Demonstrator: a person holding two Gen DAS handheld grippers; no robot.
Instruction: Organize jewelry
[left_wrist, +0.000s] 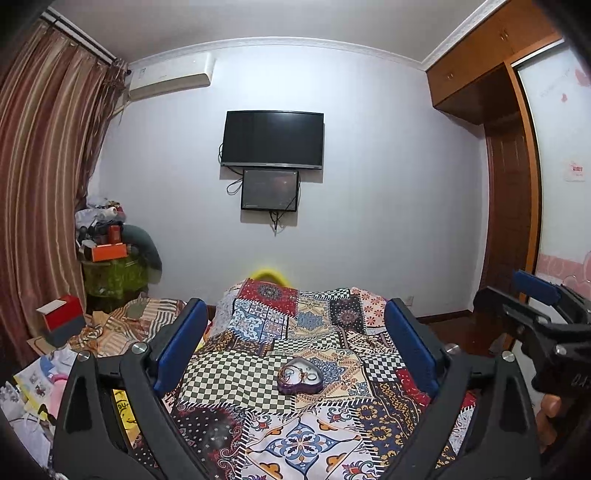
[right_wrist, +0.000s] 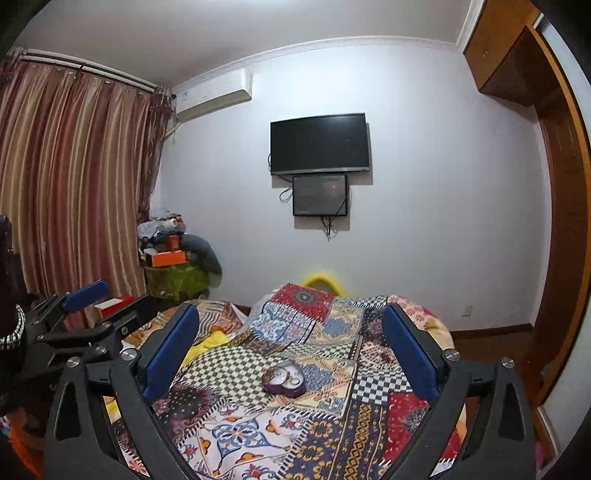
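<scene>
Jewelry in heart-shaped box (left_wrist: 300, 377) too small to identify; left tool (left_wrist: 295, 339), right tool (right_wrist: 290, 343) spread.

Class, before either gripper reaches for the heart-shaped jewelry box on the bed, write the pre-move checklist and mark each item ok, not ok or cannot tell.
1. Left gripper open and empty: ok.
2. Right gripper open and empty: ok.
3. Heart-shaped box in both views, ahead between the fingers: ok.
4. Box open, jewelry visible inside: ok.
5. Pieces tangled or separate: cannot tell.
6. Box resting flat on the patchwork quilt: cannot tell; the fabric is rumpled.
</scene>
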